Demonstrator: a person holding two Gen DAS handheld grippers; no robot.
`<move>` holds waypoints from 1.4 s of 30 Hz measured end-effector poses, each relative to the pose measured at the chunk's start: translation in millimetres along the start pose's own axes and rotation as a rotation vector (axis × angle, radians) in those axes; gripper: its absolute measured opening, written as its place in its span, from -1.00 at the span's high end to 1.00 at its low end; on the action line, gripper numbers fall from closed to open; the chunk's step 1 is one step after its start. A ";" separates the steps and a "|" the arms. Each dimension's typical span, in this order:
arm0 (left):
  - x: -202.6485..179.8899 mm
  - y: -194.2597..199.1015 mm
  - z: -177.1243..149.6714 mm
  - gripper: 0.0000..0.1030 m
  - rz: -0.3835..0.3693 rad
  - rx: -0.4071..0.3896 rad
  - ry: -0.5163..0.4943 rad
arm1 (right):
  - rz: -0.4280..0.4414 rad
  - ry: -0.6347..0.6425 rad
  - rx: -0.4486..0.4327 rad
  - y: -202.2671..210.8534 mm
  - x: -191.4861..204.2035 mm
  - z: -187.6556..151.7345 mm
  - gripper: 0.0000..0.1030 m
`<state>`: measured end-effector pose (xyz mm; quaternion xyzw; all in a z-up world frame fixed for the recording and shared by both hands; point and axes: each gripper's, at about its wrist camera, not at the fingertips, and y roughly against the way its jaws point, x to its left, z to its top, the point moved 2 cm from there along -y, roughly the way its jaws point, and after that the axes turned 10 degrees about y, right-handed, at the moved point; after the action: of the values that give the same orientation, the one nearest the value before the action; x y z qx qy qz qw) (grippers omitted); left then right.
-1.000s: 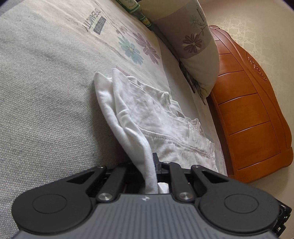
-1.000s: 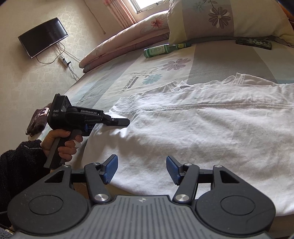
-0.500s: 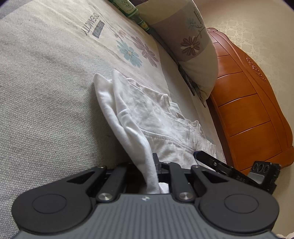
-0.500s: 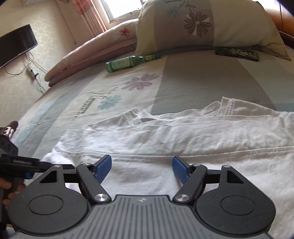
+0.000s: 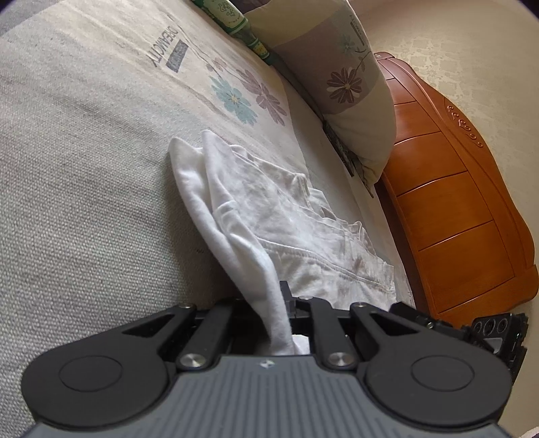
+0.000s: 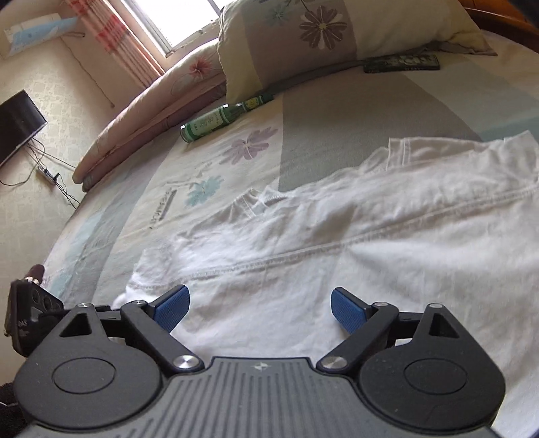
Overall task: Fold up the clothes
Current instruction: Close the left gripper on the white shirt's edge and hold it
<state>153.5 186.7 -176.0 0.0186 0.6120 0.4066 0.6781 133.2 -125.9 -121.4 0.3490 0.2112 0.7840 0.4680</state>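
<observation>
- The white shirt [image 6: 337,242] lies spread on the bed [image 5: 84,185], its long axis running across the right tongs' view.
- The left tongs [image 5: 283,303] pinch its near corner.
- The right tongs [image 6: 259,305] hang spread just over the near hem, beside the left.

Lit by daylight from the window [image 6: 188,23], blown out to white. Soft shadows across the bedsheet [image 5: 84,168]. Strong fisheye bending and dark corners; slight blur throughout.
</observation>
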 end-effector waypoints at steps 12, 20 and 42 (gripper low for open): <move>-4.2 -2.5 4.0 0.78 0.040 0.024 0.039 | 0.041 -0.014 0.013 32.2 -1.8 -6.6 -0.86; -8.8 -3.6 2.8 0.78 0.075 0.019 0.029 | 0.053 -0.042 0.006 21.2 7.8 -21.0 -0.88; -31.4 -7.0 -5.9 0.78 0.201 -0.023 -0.074 | 0.107 0.102 -0.115 69.1 29.9 -0.9 -0.96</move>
<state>154.7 161.2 -155.6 0.0871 0.5769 0.4783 0.6564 82.4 -132.2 -66.1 0.2917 0.1704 0.8355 0.4333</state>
